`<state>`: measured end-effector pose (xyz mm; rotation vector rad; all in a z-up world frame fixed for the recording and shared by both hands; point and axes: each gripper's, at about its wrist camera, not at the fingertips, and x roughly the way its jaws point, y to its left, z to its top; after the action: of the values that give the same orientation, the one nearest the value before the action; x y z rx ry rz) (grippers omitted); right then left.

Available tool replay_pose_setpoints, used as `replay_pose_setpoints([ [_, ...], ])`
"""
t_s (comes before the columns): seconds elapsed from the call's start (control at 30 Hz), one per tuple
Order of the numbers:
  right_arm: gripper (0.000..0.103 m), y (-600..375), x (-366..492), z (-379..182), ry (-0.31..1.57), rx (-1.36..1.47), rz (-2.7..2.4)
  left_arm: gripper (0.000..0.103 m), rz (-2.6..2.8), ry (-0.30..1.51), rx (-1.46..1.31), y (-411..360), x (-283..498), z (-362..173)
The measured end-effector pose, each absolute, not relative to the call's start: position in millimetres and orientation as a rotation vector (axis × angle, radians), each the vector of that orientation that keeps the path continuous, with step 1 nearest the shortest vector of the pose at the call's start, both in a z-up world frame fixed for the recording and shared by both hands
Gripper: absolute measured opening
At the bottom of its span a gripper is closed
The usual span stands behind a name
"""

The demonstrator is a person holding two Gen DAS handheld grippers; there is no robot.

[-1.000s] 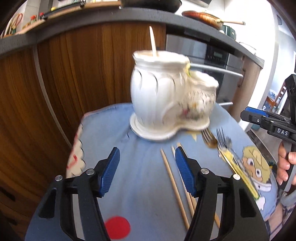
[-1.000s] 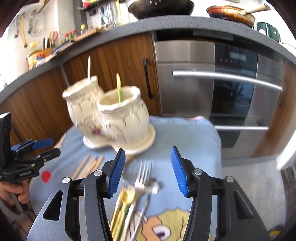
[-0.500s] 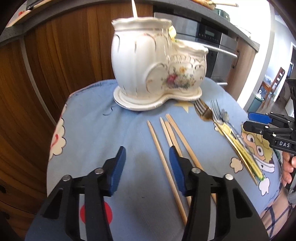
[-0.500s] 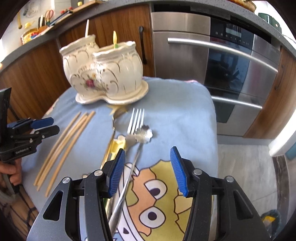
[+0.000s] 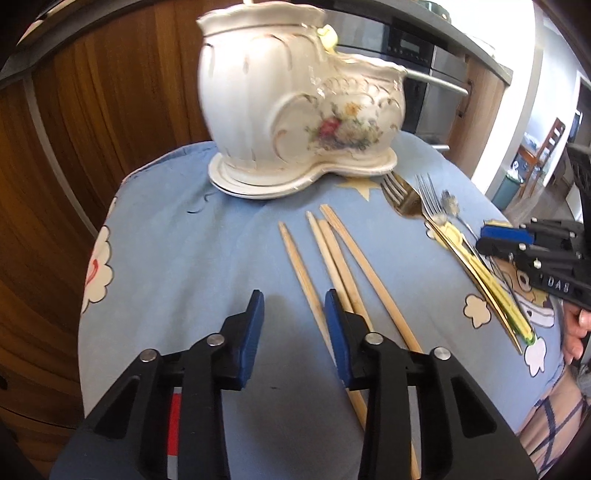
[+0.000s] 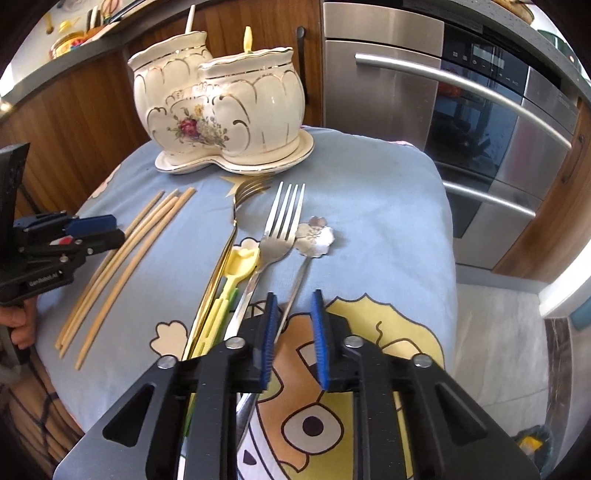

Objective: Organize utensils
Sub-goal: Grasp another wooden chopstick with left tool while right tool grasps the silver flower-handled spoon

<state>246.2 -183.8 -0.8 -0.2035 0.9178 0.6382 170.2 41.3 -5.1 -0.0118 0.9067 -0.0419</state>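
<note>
Left wrist view: the left gripper (image 5: 293,325) hangs low over the blue cartoon cloth (image 5: 177,258) that covers the surface, its jaws apart with nothing between them. Four wooden chopsticks (image 5: 332,258) lie side by side on the cloth — the leftmost one runs just inside the right-hand blue pad (image 5: 336,332), the others pass beneath that finger. Beyond them stands the white ceramic holder (image 5: 295,99), a floral double pot on its own saucer base. To the right lie a gold fork (image 5: 402,199) and a silver fork (image 5: 428,201), with the right gripper (image 5: 506,240) reaching in from the edge.

Right wrist view: the right gripper (image 6: 293,328) has its jaws narrowly apart, clamped on nothing, and the thin handle of a flower-bowled spoon (image 6: 316,236) runs in at the gap between their tips. Left of it lie the silver fork (image 6: 284,218), a yellow plastic utensil (image 6: 236,269) and the gold fork (image 6: 243,192) — all pointing toward the ceramic holder (image 6: 229,110), which holds a white stick (image 6: 189,16) in one pot and a yellow-tipped piece (image 6: 247,38) in the other. The chopsticks (image 6: 125,254) lie at the left, beside the left gripper (image 6: 96,230).
</note>
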Motion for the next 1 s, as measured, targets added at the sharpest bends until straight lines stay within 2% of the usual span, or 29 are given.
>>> replay_pose_setpoints([
  [0.1, 0.009, -185, 250, 0, 0.925, -0.205, 0.653, 0.030, -0.040, 0.907, 0.018, 37, 170, -6],
  [0.27, 0.008, -185, 256, 0, 0.943, -0.231, 0.679, 0.014, -0.039, 0.919, 0.039, 43, 170, -5],
  [0.37, 0.007, -186, 263, 1, 0.963, -0.269, 0.686, 0.008, -0.043, 0.941, 0.040, 53, 173, -4],
  [0.57, 0.007, -189, 280, 2, 1.022, -0.336, 0.694, 0.008, -0.062, 0.997, 0.053, 65, 181, -2],
  [0.8, 0.016, -181, 299, 3, 1.120, -0.401, 0.740, 0.008, -0.140, 1.130, 0.145, 63, 200, 2],
  [1.0, 0.017, -166, 311, 4, 1.188, -0.479, 0.774, 0.008, -0.200, 1.229, 0.239, 55, 216, 5],
])
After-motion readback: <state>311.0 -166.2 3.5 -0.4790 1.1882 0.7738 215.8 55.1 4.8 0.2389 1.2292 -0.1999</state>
